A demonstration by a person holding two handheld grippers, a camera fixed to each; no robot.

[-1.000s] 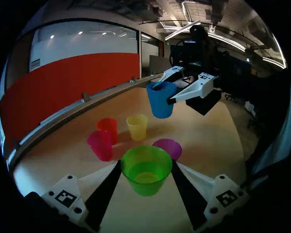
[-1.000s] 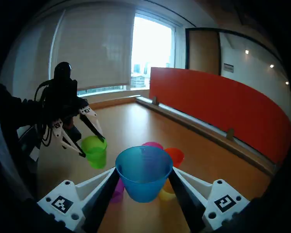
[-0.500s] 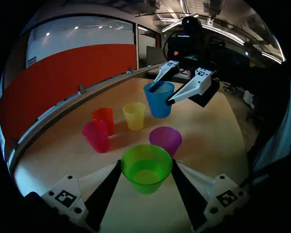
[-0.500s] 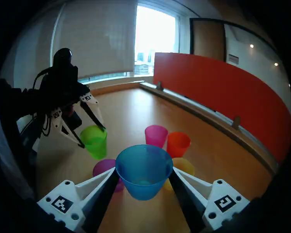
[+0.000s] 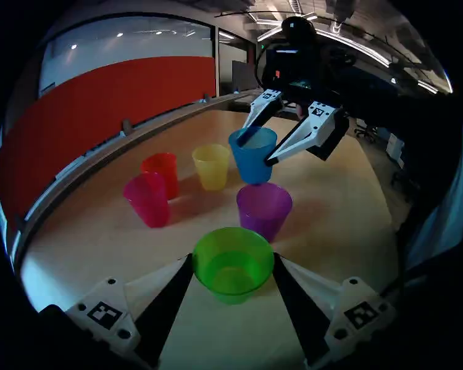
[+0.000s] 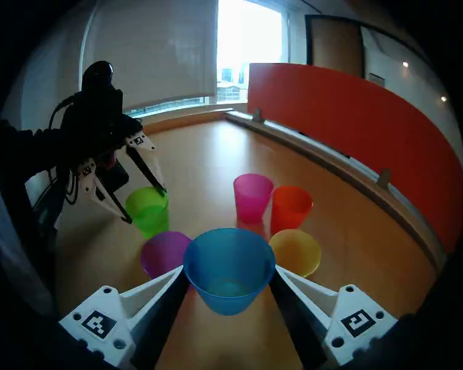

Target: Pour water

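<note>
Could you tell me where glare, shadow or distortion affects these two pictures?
Right gripper view: the window is blown out white, leaving the left gripper backlit and dark. Left gripper view: dim overall, ceiling lights streak, and the red wall bows with fisheye distortion.

Left gripper view: the green cup [image 5: 233,274] covers the base of the purple cup [image 5: 264,206] and the inner faces of the left gripper [image 5: 231,260] fingers. The pink cup [image 5: 148,200] hides the lower left side of the orange cup [image 5: 163,168]. The person holding the right gripper [image 5: 254,153] is too dark to resolve.

Right gripper view: the blue cup [image 6: 228,271] overlaps the near sides of the purple cup and the yellow cup [image 6: 299,251]. The liquid level in the blue cup cannot be told.

Each view's lower edge cuts off its own gripper's body.
</note>
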